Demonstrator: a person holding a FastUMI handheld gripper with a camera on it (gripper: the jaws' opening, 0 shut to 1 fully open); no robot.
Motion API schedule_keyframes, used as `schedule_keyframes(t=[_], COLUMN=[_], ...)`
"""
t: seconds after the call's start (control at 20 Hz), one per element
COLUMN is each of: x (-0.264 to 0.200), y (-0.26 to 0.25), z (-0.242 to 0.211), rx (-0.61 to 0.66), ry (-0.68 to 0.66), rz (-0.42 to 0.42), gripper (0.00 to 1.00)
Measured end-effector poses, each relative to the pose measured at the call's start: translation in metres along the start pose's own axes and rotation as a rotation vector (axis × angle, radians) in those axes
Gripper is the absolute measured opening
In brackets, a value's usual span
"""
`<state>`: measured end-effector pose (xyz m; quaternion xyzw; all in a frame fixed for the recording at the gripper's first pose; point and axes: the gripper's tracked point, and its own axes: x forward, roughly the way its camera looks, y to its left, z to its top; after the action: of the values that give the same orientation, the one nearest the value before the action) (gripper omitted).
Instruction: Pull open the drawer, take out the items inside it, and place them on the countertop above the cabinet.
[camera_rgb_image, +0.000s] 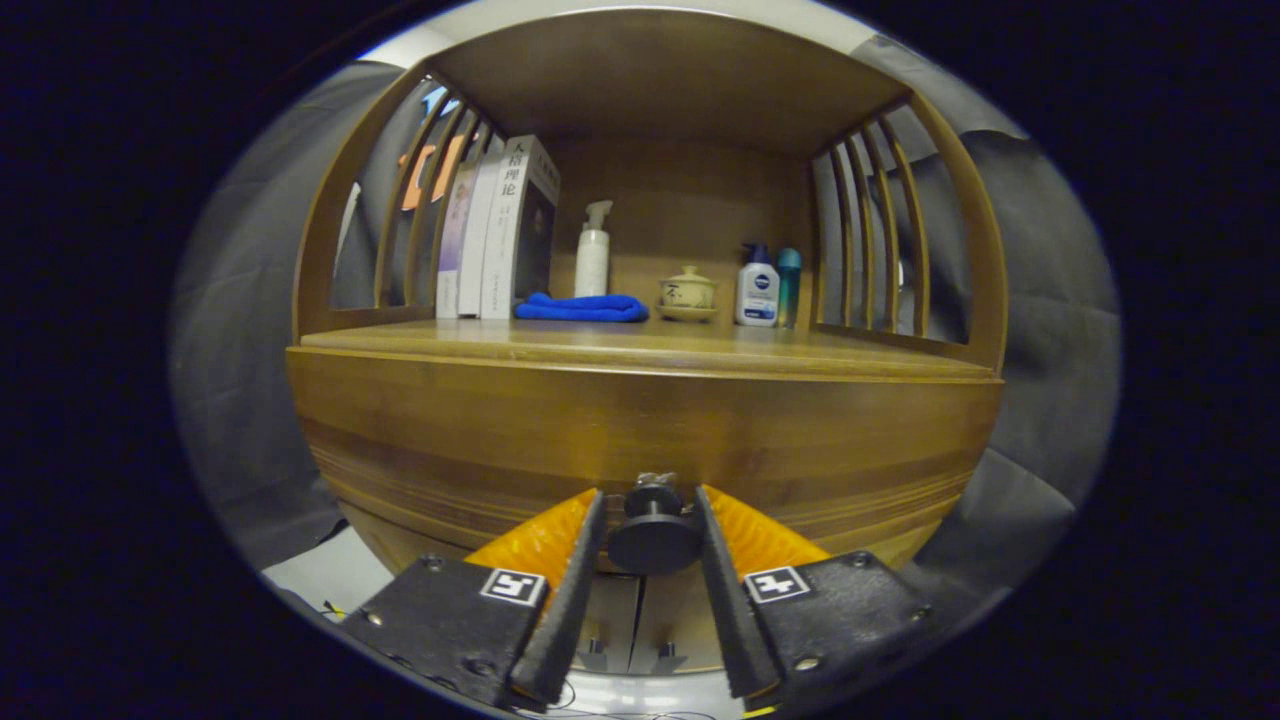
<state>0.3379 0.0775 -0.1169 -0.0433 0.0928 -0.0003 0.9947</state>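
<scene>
The wooden drawer front (640, 425) stretches across the cabinet just ahead of me. Its dark round knob (653, 540) sits between my two fingers, and both fingers press against the sides of its disc. My gripper (650, 492) is shut on the knob. I cannot tell whether the drawer is pulled out at all, and its inside is hidden. The countertop (800, 352) lies right above the drawer front, with bare wood along its front part.
At the back of the countertop stand books (500, 230), a folded blue cloth (582, 307), a white pump bottle (592, 255), a lidded tea bowl (687, 293), a lotion bottle (757, 288) and a teal bottle (789, 285). Slatted side rails (880, 230) flank the shelf. Cabinet doors (640, 625) are below the drawer.
</scene>
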Motion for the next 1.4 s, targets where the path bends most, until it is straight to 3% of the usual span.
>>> schedule_keyframes(t=[0.15,0.45,1.4], x=[-0.003,-0.01,-0.12], y=[0.0,0.0,-0.007], z=[-0.002,-0.005,-0.033], rx=[0.016,0.027,-0.004], ry=[0.027,0.051,0.04], rz=[0.002,-0.01,0.02], gripper=[0.45,0.34,0.34])
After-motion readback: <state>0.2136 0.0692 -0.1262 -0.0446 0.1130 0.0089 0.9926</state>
